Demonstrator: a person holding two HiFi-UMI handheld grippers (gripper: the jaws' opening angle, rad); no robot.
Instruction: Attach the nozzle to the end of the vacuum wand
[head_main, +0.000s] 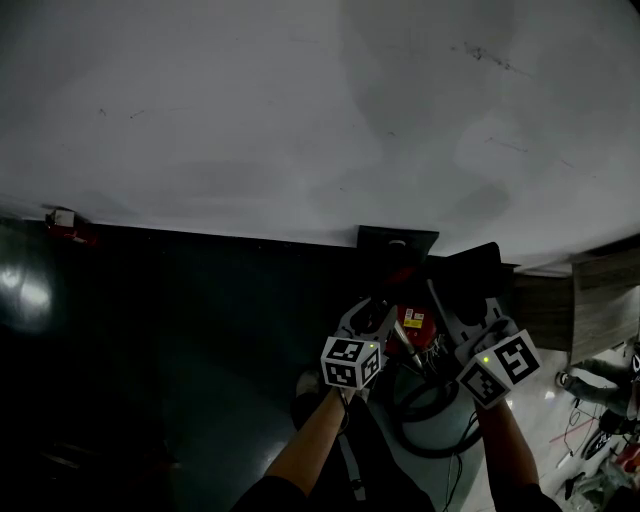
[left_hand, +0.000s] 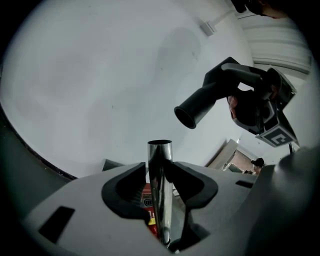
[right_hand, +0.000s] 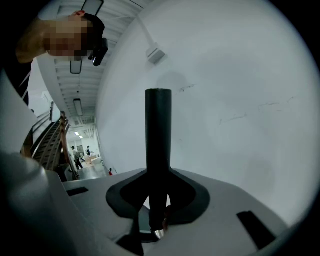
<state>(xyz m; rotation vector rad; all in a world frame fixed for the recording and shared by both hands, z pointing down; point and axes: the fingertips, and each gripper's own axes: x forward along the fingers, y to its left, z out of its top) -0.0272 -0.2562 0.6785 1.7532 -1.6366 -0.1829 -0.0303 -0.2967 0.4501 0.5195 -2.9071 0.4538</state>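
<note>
Head view first. Both tools sit low at about five o'clock, the left gripper (head_main: 366, 320) and the right gripper (head_main: 480, 330) side by side above a red canister vacuum body (head_main: 412, 320). A black looped hose (head_main: 425, 430) lies at six o'clock and a plain white wall (head_main: 300, 120) fills twelve. It is too dark here to read what either tool carries.

Over to the left gripper view. A shiny chrome metal wand (left_hand: 160, 185) stands upright dead centre between the black pads, open end at twelve o'clock. The jaws are released around it: a sliver of red shows between the tube and the left pad, so I see no squeeze. At two o'clock from the wand's tip is the black plastic round-mouthed nozzle (left_hand: 210, 97), its mouth aimed toward seven o'clock. Bare wall shows between mouth and tip, so they are apart.

Right gripper view now. The nozzle rises straight toward twelve o'clock, with the jaws clenched on its lower stem.

My read is that the nozzle is in hand and roughly presented, but nothing is joined. What's left is steadying the wand, lining the mouth up over its end, and pushing it home.
</note>
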